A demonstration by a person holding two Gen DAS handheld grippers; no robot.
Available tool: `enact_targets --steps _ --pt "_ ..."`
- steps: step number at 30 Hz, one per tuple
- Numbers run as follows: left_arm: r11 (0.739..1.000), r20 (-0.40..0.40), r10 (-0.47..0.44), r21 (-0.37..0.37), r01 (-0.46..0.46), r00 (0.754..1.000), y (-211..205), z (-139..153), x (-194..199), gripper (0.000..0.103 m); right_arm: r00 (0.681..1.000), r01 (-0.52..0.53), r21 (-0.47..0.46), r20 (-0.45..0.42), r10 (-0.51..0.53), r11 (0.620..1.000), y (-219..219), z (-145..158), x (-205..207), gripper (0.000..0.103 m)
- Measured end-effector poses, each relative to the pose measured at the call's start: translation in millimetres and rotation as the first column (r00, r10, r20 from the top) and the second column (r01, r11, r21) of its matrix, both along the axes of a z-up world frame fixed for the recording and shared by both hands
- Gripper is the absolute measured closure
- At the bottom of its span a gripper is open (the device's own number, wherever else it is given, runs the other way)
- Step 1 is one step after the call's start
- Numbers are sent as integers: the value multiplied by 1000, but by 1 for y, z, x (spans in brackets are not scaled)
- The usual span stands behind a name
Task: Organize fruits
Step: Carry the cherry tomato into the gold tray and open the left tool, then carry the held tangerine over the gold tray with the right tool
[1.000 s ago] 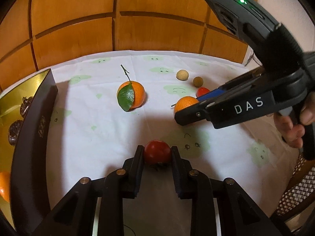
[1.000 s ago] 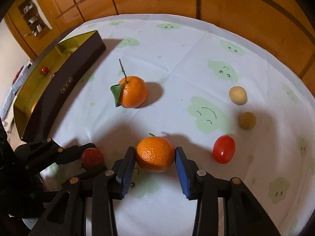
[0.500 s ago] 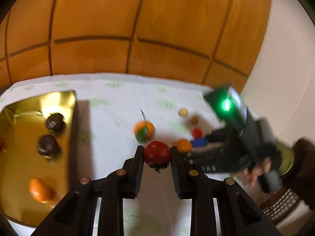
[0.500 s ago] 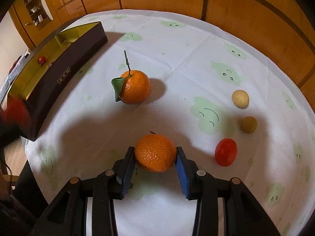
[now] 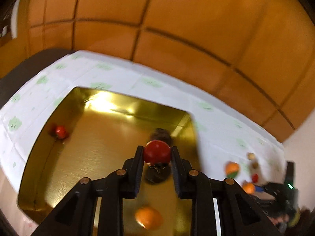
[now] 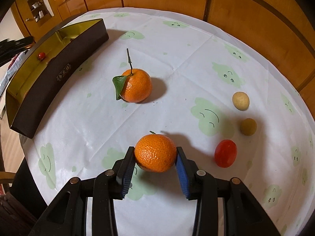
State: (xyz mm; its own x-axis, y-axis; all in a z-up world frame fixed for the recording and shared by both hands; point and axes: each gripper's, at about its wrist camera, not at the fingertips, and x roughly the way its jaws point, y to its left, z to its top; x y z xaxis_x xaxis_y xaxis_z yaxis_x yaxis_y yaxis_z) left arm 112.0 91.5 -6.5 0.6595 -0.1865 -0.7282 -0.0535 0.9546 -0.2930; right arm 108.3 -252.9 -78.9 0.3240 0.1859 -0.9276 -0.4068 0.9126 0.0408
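My left gripper [image 5: 157,153] is shut on a small red tomato [image 5: 157,151] and hangs above the gold-lined box [image 5: 110,137]. Inside the box lie another red tomato [image 5: 60,131], an orange [image 5: 148,217] and two dark round fruits [image 5: 157,174], partly hidden behind my fingers. My right gripper [image 6: 156,154] is shut on an orange [image 6: 155,153], held just above the white tablecloth [image 6: 177,59]. On the cloth rest a leafy orange [image 6: 136,85], a red tomato [image 6: 225,153] and two small tan round fruits [image 6: 240,100].
The dark box [image 6: 59,72] stands along the table's left edge in the right wrist view. Wooden panelled walls [image 5: 177,29] enclose the table at the back. A chair edge [image 6: 6,176] shows at the lower left beside the table.
My left gripper has swung left and upward with the red tomato, from over the cloth to above the box. The right gripper has lifted its orange slightly off the cloth.
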Motion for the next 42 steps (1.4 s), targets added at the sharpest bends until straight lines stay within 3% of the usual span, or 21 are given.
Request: enact_targets --steps 4,15,19,22,29,33,42 --pt "999 -87 38 -13 -39 995 15 -26 29 76 1000 -2 -5 3 2 1000 1 0 -2 62" --pt "996 -183 81 -26 -87 980 13 -61 68 74 1000 -10 -7 -6 10 1000 4 -2 -1 63" --pt "994 -155 94 -39 -102 983 12 -52 66 43 1000 -9 -6 -7 9 1000 4 -3 -2 63" --pt "993 -143 104 -31 -110 984 10 -42 56 43 1000 -5 -1 -10 5 1000 3 -2 -2 63" --pt "995 -8 77 65 -76 997 -18 -9 4 38 1000 15 19 -21 -15 1000 1 -1 0 62" --pt "995 39 51 84 -54 998 -34 0 -25 37 1000 26 12 -15 -26 1000 0 -1 1 62" --pt "990 58 -22 137 14 998 -64 -4 -70 37 998 64 41 -7 -64 997 -7 5 3 62"
